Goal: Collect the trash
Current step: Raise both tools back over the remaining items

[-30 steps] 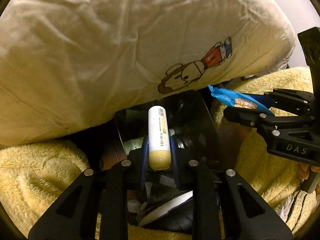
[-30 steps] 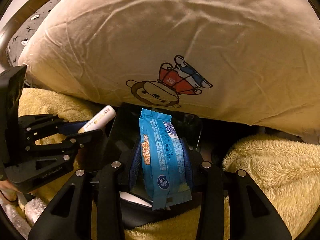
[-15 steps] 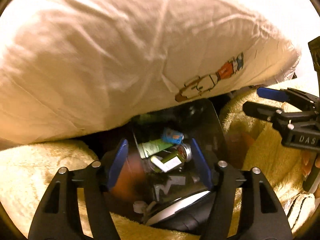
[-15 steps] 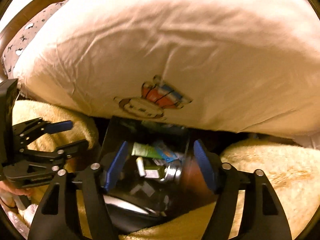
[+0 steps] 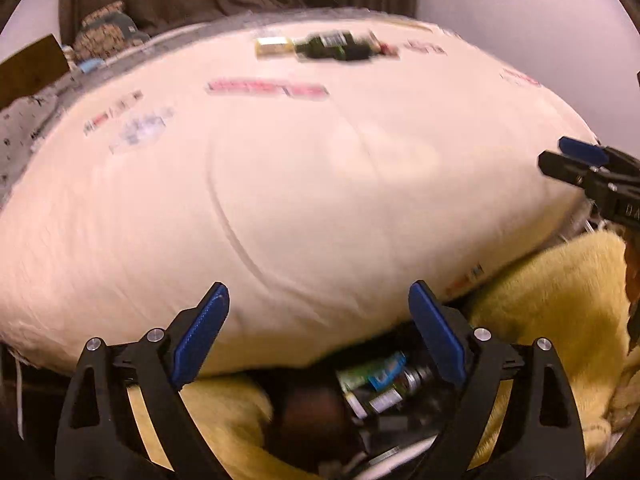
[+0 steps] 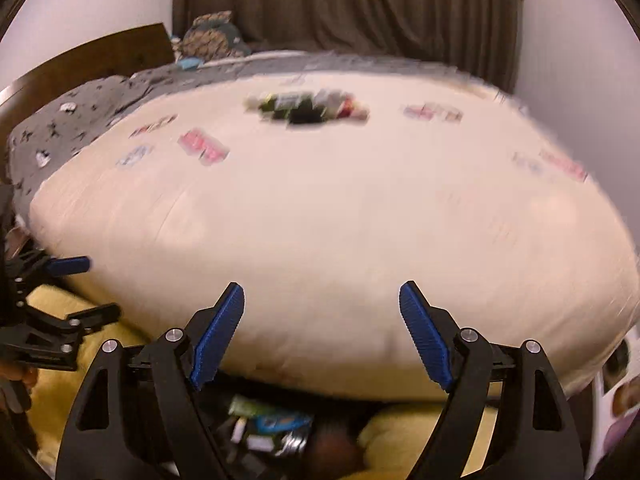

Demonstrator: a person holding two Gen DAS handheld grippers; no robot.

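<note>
Both tongs have let go of their trash and lifted up since a second ago. Back then the left gripper [image 5: 318, 332] held a white tube and the right gripper [image 6: 322, 330] held a blue wrapper. Now both are spread wide with nothing between the blue pads. The dropped trash [image 5: 374, 384] lies low down in a dark bin [image 5: 404, 432], under the edge of the big cream pillow [image 5: 300, 184]. A blue wrapper [image 6: 282, 422] shows in the bin, next to a green packet [image 6: 244, 406]. The bin sits in a fluffy yellow blanket [image 5: 560, 308]. More trash [image 6: 306, 110] lies far off on top of the pillow: a dark bottle [image 5: 332, 46] and some small red and pink bits. It is all blurry. A brown curtain [image 6: 348, 4] hangs behind the bed.
</note>
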